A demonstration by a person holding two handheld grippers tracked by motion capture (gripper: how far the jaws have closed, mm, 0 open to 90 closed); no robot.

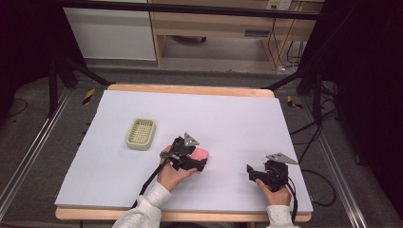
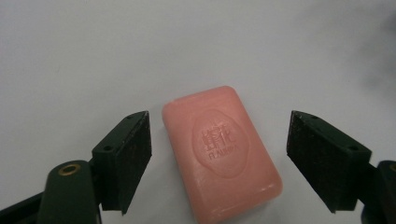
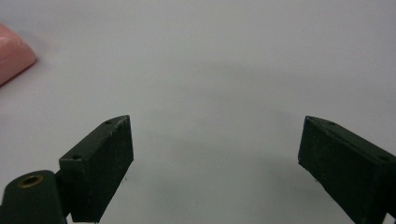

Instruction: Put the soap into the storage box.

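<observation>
Left tool [image 2: 219,140] hangs over the pink soap bar [image 2: 222,154] with its 2 jaws wide apart, one at each side, not touching it. This soap lies flat on the white tabletop [image 1: 237,118], right of the yellow soap dish [image 1: 141,133]. Right tool [image 3: 215,158] is also wide open, holding nothing.

The soap bar [image 2: 222,154] is salmon pink with an embossed oval emblem. Both grippers, left [image 2: 219,154] and right [image 3: 215,163], have matte black jaws. At ten o'clock of the soap, a pale yellow-green soap dish [image 1: 141,133] shows a grid pattern. The table [image 1: 228,114] cover is pale lavender-white.
</observation>
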